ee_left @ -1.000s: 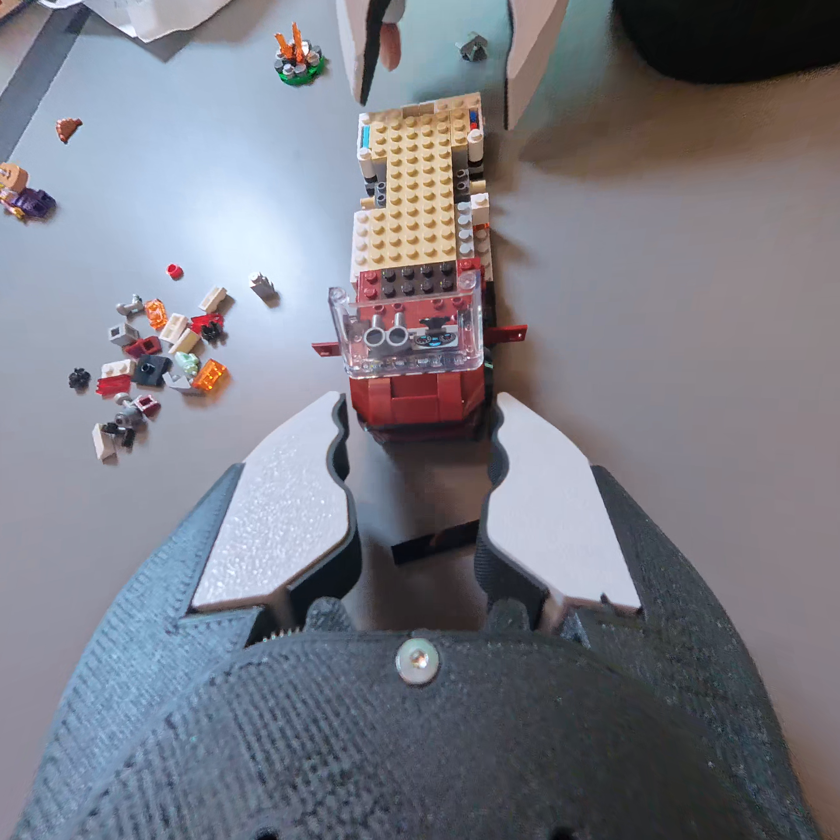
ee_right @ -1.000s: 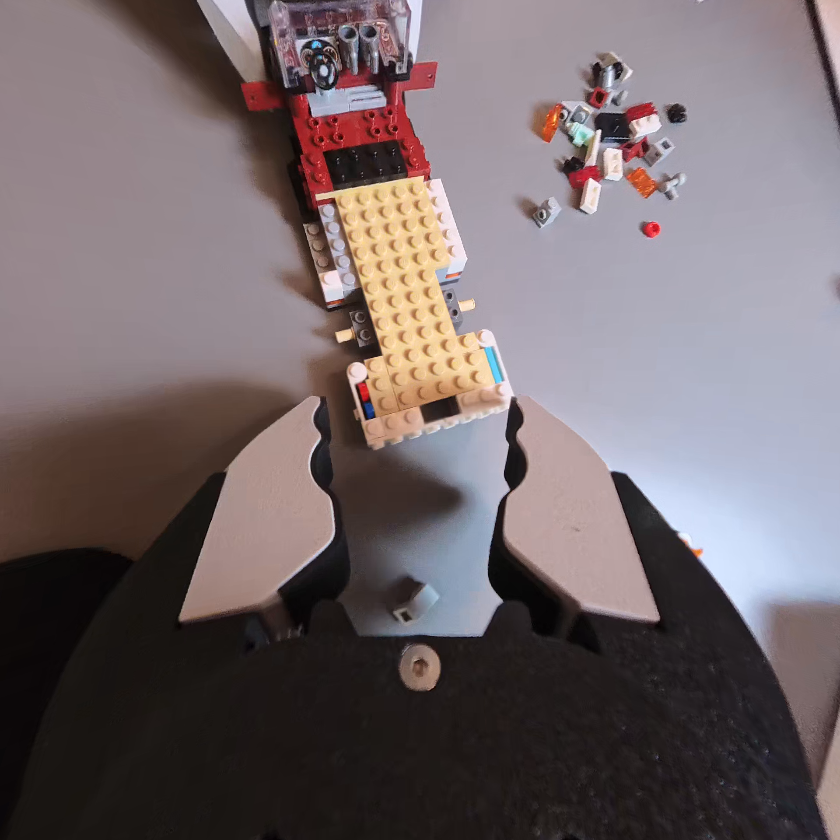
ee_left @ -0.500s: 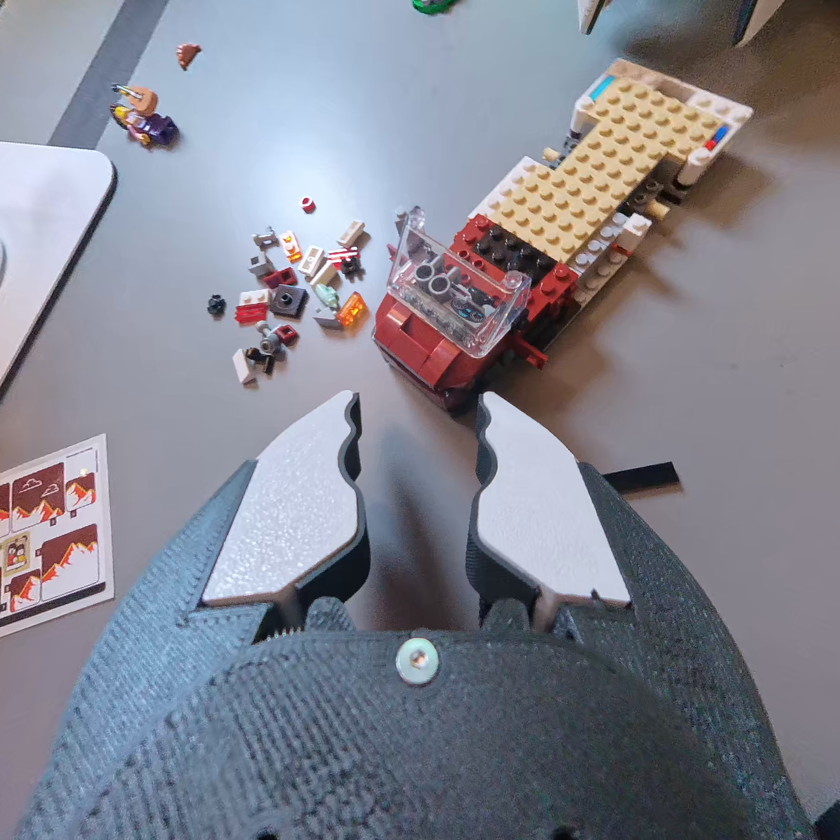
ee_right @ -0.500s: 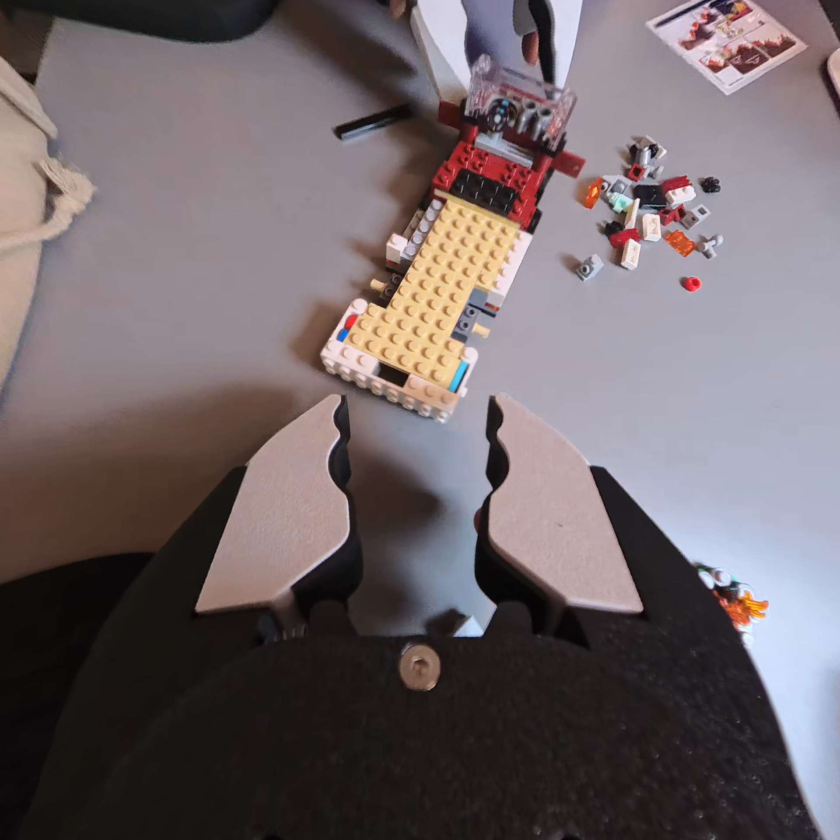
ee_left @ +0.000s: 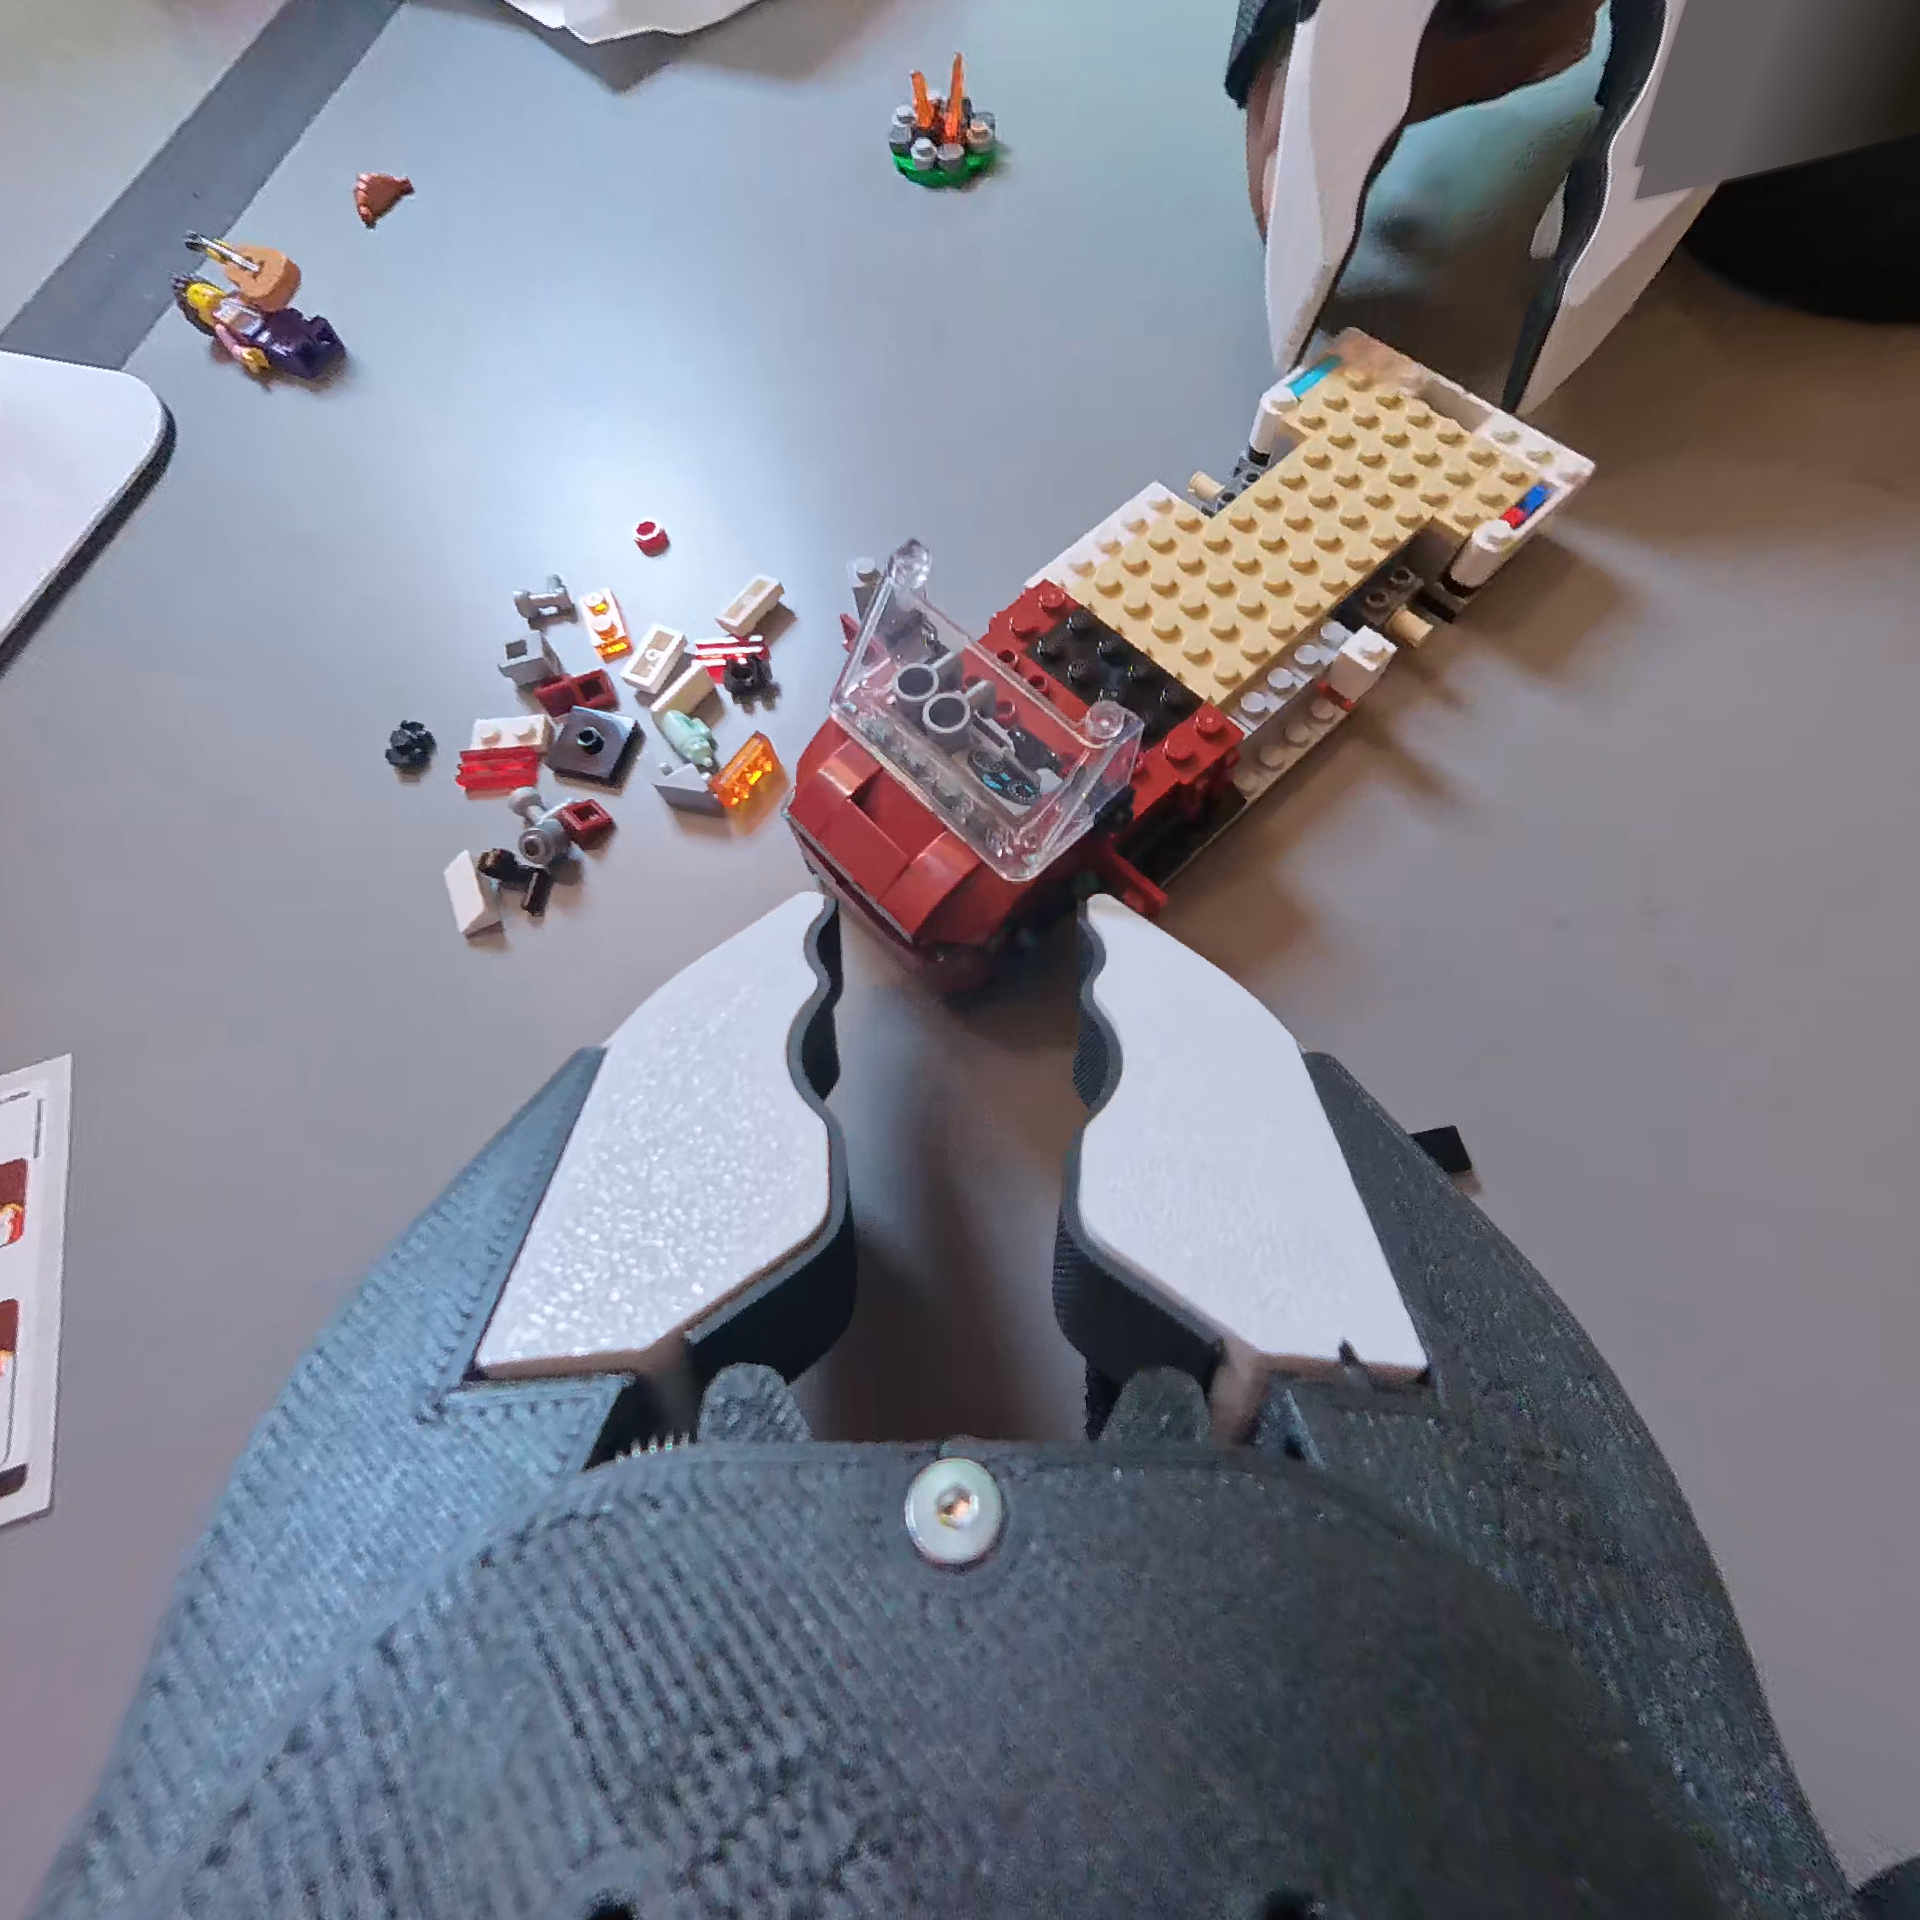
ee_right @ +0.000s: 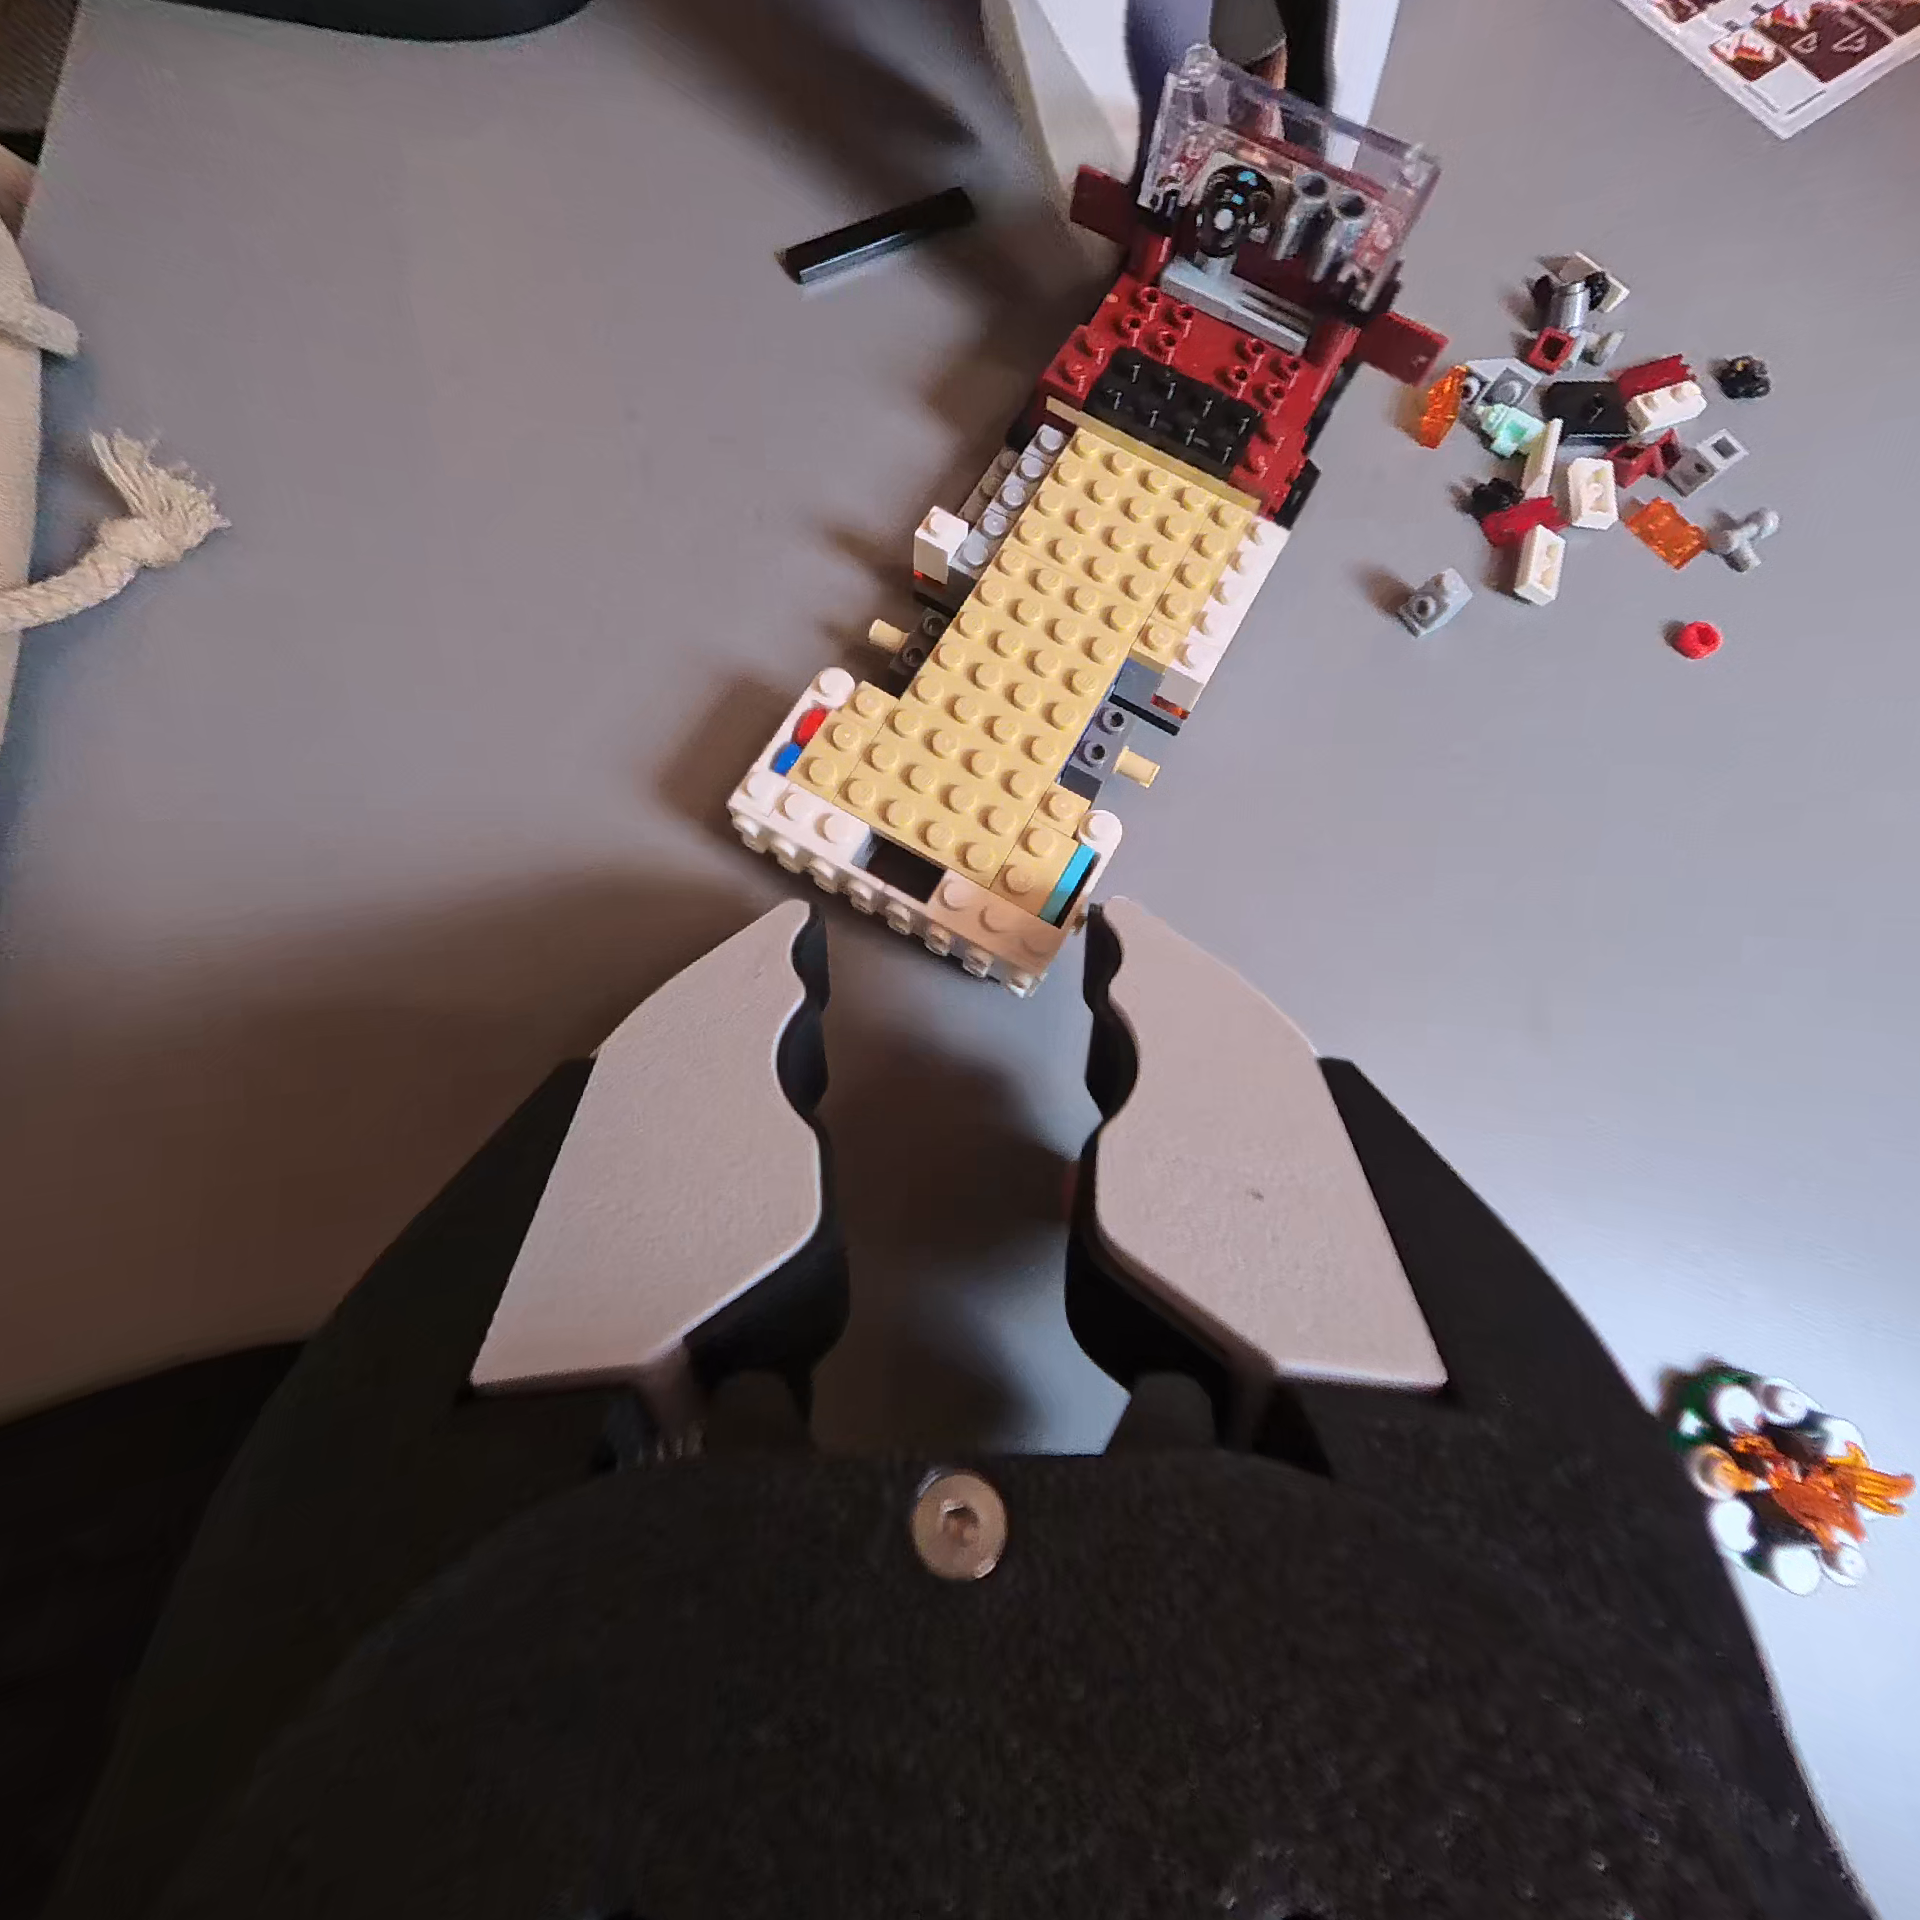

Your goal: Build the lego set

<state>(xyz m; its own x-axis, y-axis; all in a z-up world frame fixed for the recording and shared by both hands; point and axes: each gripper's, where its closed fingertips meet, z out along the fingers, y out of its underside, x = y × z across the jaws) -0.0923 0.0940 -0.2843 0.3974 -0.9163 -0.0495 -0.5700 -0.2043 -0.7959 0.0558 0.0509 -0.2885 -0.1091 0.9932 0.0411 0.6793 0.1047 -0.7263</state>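
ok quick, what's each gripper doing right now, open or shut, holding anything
Left gripper: open, holding nothing, fingertips at the dark red front of the brick truck.
Right gripper: open, holding nothing, fingertips by the truck's white rear end.

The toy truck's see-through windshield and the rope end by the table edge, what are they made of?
The windshield looks like hard clear plastic: glossy, with bright glints on its edges, and the grey cups behind it show through. The truck looks like shiny moulded plastic bricks with rows of round studs. The rope end looks like soft off-white cotton or similar fibre: twisted strands, frayed into a fuzzy tuft.
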